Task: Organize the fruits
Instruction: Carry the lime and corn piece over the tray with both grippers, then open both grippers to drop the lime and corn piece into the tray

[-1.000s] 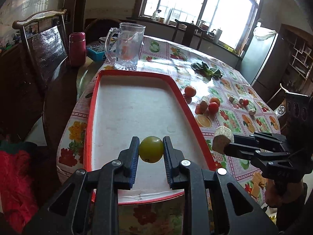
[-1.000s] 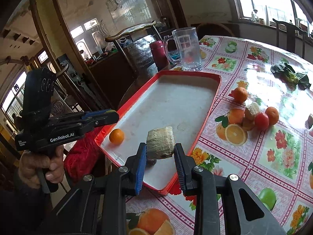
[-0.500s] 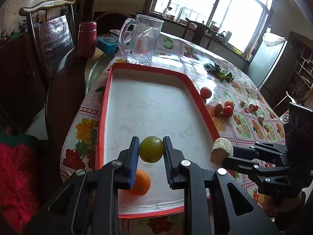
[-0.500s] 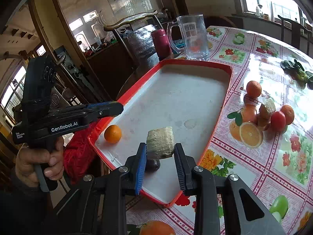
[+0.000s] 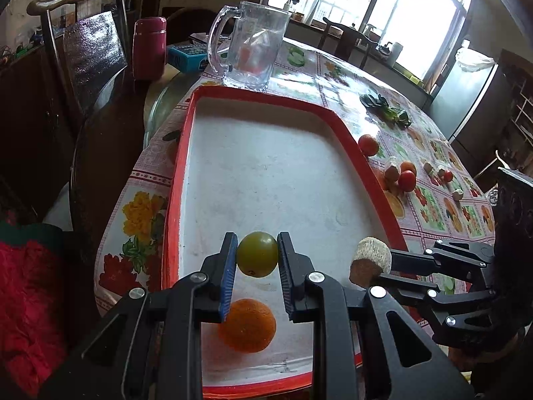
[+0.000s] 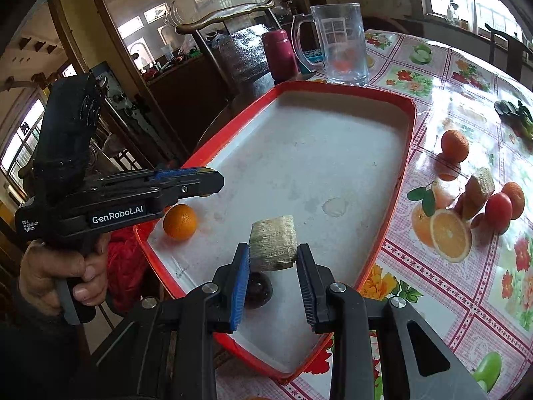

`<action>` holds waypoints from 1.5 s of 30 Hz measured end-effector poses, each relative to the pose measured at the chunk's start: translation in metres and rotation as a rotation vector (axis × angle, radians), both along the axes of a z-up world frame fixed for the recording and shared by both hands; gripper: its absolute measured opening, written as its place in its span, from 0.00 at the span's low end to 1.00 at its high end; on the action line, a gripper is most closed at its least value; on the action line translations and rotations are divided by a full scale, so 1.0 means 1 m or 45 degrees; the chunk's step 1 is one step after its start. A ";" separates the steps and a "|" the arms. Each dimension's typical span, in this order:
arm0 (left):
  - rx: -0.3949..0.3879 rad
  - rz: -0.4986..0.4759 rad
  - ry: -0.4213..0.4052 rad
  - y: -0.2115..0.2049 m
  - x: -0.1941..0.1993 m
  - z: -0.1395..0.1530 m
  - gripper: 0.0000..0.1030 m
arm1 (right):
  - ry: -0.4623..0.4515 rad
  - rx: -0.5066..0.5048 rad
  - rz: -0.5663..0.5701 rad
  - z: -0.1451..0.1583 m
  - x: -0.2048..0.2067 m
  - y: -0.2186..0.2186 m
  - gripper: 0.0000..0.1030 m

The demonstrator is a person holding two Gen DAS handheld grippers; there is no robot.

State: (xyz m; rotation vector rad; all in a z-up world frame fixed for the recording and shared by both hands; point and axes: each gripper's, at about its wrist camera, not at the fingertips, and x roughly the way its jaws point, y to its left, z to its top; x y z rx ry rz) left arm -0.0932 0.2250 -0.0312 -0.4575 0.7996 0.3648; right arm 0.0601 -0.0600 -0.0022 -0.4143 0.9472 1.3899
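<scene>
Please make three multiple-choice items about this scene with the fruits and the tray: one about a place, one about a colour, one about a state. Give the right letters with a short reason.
1. Where does the loose orange lie?
A. inside the red-rimmed tray
B. in the glass mug
C. on a chair

2. What colour is the round fruit in the left gripper?
A. red
B. green
C. purple

3. What is the state of the right gripper?
A. open and empty
B. lying on the table
C. shut on a pale cut fruit piece

Answers: 1 A, it rests on the tray's white floor near the close rim. 2 B, the skin is yellowish green. 3 C, both pads press the piece's sides.
</scene>
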 end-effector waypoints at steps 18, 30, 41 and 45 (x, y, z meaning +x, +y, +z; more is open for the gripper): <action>0.030 0.069 0.068 -0.006 0.005 -0.008 0.46 | 0.024 0.010 -0.004 -0.004 0.005 -0.005 0.41; 0.079 0.033 0.045 -0.028 0.005 0.013 0.47 | 0.043 0.105 -0.054 0.021 0.015 -0.047 0.41; 0.104 -0.035 0.014 -0.057 0.016 0.028 0.47 | 0.027 0.150 -0.176 0.034 0.039 -0.093 0.41; 0.112 -0.065 0.008 -0.069 0.022 0.032 0.47 | 0.011 0.152 -0.216 0.034 0.046 -0.109 0.41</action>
